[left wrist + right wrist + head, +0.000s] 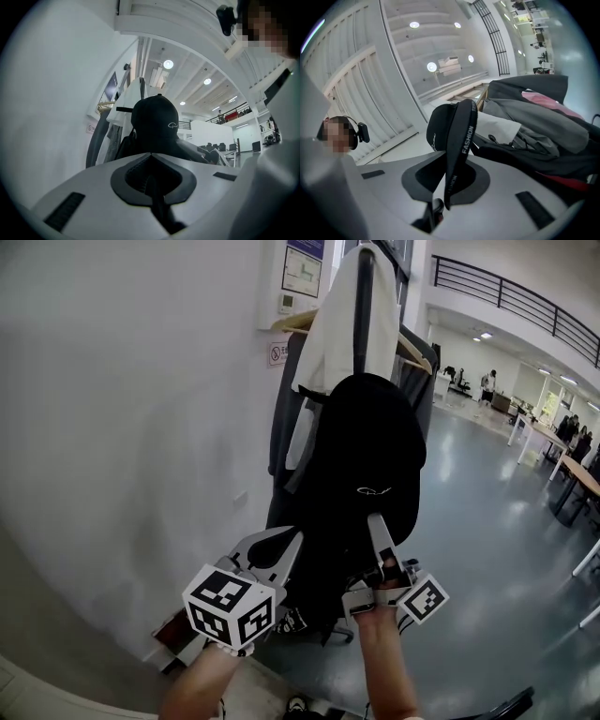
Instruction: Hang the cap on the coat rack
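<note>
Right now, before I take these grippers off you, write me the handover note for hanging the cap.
Left gripper: jaws together on a thin dark strip, apparently an edge of the cap.
Right gripper: shut on the strap printed FASHION.
Cap: held up in front of the coat rack, just under the white garment in the head view.
Done: cap is up at the rack.
Left: set it on a hook, then open both grippers. No free hook shows clearly, so find one first.
</note>
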The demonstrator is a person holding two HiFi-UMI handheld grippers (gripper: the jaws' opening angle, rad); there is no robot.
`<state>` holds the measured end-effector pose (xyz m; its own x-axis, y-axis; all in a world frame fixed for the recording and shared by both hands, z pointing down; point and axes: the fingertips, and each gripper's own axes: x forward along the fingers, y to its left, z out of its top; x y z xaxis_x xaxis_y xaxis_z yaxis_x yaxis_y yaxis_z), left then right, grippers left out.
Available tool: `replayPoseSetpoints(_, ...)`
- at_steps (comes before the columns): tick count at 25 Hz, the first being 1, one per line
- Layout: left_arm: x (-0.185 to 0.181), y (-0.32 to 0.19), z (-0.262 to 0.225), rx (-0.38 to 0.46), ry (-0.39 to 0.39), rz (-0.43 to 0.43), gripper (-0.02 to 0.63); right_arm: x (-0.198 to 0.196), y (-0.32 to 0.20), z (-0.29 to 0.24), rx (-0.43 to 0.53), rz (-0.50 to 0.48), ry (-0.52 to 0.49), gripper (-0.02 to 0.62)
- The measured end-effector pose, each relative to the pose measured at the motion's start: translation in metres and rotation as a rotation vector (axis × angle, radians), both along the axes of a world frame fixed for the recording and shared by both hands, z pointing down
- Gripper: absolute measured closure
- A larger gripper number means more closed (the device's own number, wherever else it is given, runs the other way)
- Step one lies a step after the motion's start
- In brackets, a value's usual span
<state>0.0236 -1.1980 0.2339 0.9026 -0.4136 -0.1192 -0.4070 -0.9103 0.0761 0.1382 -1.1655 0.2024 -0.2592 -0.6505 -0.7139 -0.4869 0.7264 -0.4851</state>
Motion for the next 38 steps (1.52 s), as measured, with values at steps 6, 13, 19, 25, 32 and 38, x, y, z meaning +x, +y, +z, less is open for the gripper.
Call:
replayPoseSetpoints(6, -0.001, 0.006, 0.014, -0.023, -0.016, 0.013, 0.603, 0.000, 0.001, 0.024, -0.036, -0.006, -0.039, 0.575)
replayPoseSetpoints(13, -0.005, 0.005, 0.029, -0.063, -0.028, -0.006, 0.603, -0.001, 0.004, 0.024, -0.073, 0.076, -0.006, 0.530)
replayPoseSetpoints(19, -0.014, 0.008, 0.049, -0.087, -0.035, -0.024, 0.602, 0.009, 0.000, 0.046, -0.162, 0.100, -0.032, 0.417)
replayPoseSetpoints(25, -0.031, 0.018, 0.085, -0.164, -0.037, -0.033, 0.602, 0.005, 0.012, 0.077, -0.236, 0.136, -0.018, 0.405)
replayPoseSetpoints(32, -0.049, 0.049, 0.120, -0.230, -0.035, -0.033, 0.603, -0.029, 0.052, 0.109, -0.328, 0.177, 0.085, 0.405)
replayPoseSetpoints(38, -0.074, 0.081, 0.160, -0.300, -0.044, -0.041, 0.602, -0.059, 0.089, 0.155, -0.431, 0.146, 0.111, 0.405)
